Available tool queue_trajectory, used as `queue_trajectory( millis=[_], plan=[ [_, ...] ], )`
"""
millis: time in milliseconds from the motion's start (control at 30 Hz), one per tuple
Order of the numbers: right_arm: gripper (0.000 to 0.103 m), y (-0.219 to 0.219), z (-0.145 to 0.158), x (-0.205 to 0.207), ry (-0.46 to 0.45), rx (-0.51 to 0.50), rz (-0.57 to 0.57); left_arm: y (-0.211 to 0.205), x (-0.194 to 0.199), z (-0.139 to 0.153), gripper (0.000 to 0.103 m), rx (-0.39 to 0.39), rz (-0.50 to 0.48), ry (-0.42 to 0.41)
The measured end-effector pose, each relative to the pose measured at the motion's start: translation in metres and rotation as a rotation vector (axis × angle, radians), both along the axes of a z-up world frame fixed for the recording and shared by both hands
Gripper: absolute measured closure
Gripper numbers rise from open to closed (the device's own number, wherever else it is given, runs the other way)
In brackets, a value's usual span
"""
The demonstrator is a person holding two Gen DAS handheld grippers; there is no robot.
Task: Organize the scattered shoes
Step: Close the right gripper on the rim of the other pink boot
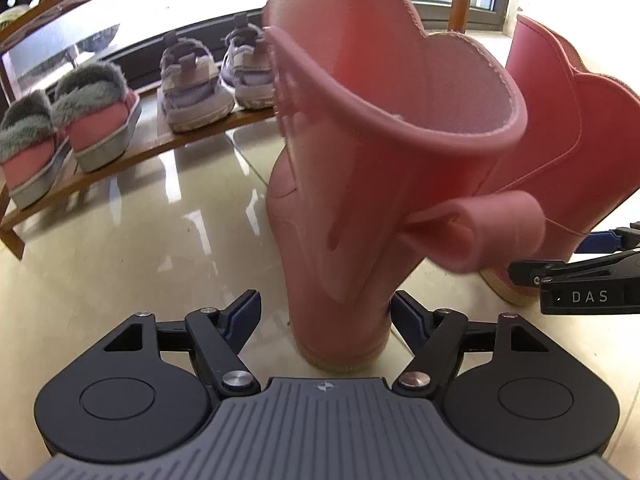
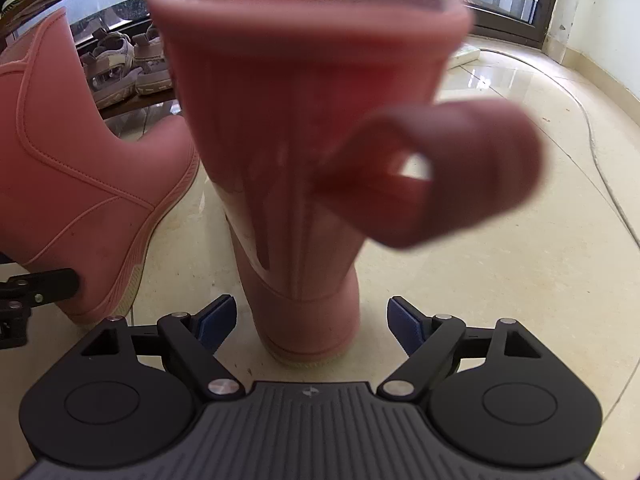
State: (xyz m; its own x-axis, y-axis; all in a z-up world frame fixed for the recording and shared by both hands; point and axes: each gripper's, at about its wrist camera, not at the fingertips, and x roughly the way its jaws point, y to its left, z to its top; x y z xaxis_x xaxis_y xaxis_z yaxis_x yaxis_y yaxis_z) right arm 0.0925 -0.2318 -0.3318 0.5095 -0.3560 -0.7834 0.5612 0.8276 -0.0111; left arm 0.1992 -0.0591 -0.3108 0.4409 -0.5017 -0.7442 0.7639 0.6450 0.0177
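Note:
Two pink rubber boots stand upright on the glossy tile floor. In the left wrist view the nearer boot [image 1: 360, 140] fills the middle, pull loop toward me. Its heel sits between the fingers of my left gripper [image 1: 326, 308], which is open, the pads clear of the boot. The second boot [image 1: 560, 120] stands to its right, with my right gripper [image 1: 560, 256] at its heel. In the right wrist view that second boot [image 2: 300, 120] stands between the spread fingers of my right gripper [image 2: 312, 312], open and not touching. The first boot [image 2: 72, 152] is at the left.
A low wooden shoe rack [image 1: 120, 160] runs along the back left, holding fur-lined pink slippers [image 1: 60, 132] and pale sneakers [image 1: 192, 84]. A dark window frame [image 2: 552, 8] and a wall close the far right. A thin cable [image 2: 592, 140] lies on the floor at the right.

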Motion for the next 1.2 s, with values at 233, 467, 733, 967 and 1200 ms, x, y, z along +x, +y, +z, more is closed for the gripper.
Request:
queue_trajectory(
  millis=[233,467,733,967,1200],
  plan=[
    [0.016,-0.002,-0.004,0.013,-0.056,-0.035,0.020,-0.012,0.001,-0.010,0.027,-0.007,0.013,-0.005],
    [0.016,0.000,-0.004,0.016,-0.125,-0.078,0.043,-0.017,-0.001,-0.015,0.027,-0.023,0.018,-0.044],
    [0.016,0.002,-0.004,0.020,-0.136,-0.091,0.031,-0.013,-0.012,-0.003,0.034,-0.082,0.016,-0.145],
    [0.030,0.004,0.000,0.029,-0.143,-0.069,0.048,-0.014,-0.016,0.004,0.055,-0.109,0.004,-0.144],
    [0.042,0.005,0.001,0.037,-0.149,-0.055,0.046,-0.007,-0.016,0.007,0.063,-0.120,0.015,-0.134]
  ],
)
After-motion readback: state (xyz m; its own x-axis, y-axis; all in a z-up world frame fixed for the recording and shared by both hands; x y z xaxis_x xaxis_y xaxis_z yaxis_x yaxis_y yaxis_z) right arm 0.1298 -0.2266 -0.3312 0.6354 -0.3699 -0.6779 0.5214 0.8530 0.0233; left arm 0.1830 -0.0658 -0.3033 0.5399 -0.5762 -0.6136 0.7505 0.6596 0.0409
